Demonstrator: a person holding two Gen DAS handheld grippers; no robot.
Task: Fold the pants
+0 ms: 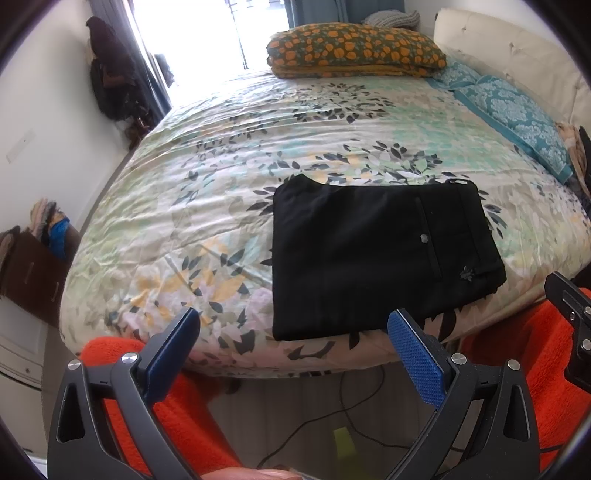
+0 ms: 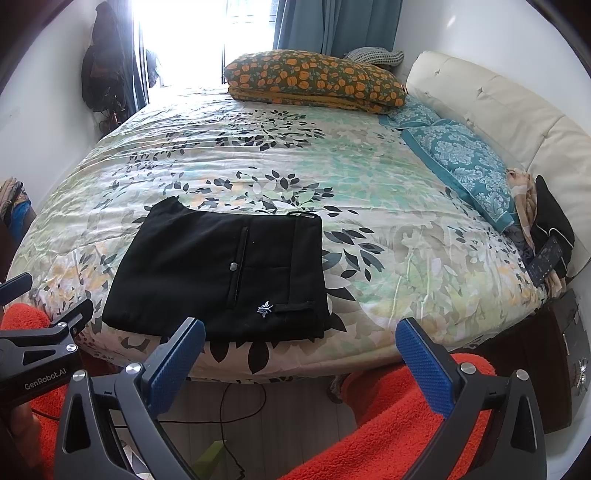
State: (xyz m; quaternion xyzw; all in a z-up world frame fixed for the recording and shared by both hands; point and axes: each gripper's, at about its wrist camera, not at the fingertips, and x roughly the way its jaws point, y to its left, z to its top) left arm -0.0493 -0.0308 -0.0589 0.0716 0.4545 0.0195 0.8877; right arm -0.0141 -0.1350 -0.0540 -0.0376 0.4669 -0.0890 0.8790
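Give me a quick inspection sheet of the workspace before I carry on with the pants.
Surface: bed with floral cover, lightly wrinkled.
Job's things: black pants folded into a compact rectangle, flat near the bed's front edge, untouched.
Clutter: orange-flowered folded blanket at the far edge; teal pillows by the headboard; remote on dark clothing at the right.
Grippers: left tongs open, empty, short of the bed; right tongs open, empty.
Cables: black cable on the floor under the bed edge.
Surroundings: bright window, blue curtains, clothes hanging on the left wall.
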